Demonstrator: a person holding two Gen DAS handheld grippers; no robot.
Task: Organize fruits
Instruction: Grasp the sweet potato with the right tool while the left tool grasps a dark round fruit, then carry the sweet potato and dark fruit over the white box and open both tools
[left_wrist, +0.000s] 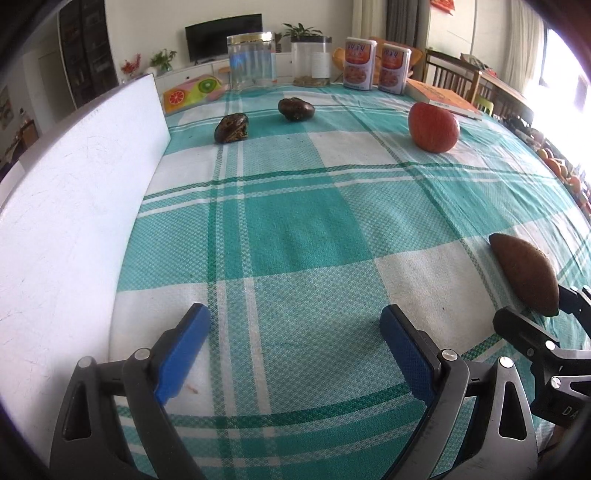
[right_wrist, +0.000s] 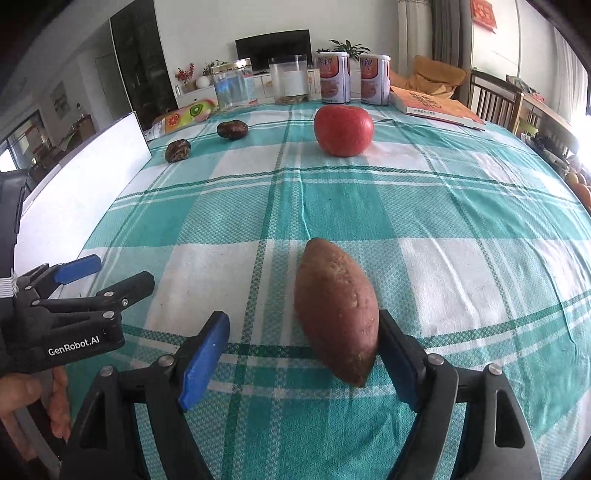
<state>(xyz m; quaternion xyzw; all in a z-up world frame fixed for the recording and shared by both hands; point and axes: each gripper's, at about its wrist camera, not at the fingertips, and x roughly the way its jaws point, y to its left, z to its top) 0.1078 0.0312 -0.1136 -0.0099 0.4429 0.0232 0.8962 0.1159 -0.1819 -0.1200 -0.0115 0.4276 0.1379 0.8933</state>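
A brown sweet potato lies on the teal checked tablecloth, between the open jaws of my right gripper, against the right finger. It also shows in the left wrist view. A red apple sits farther back, also in the left wrist view. Two dark chestnut-like fruits lie at the back left. My left gripper is open and empty above the cloth, next to a white board.
Clear jars, two printed tins and an orange book stand at the table's back edge. A fruit-print pack lies behind the white board. Wooden chairs stand on the right.
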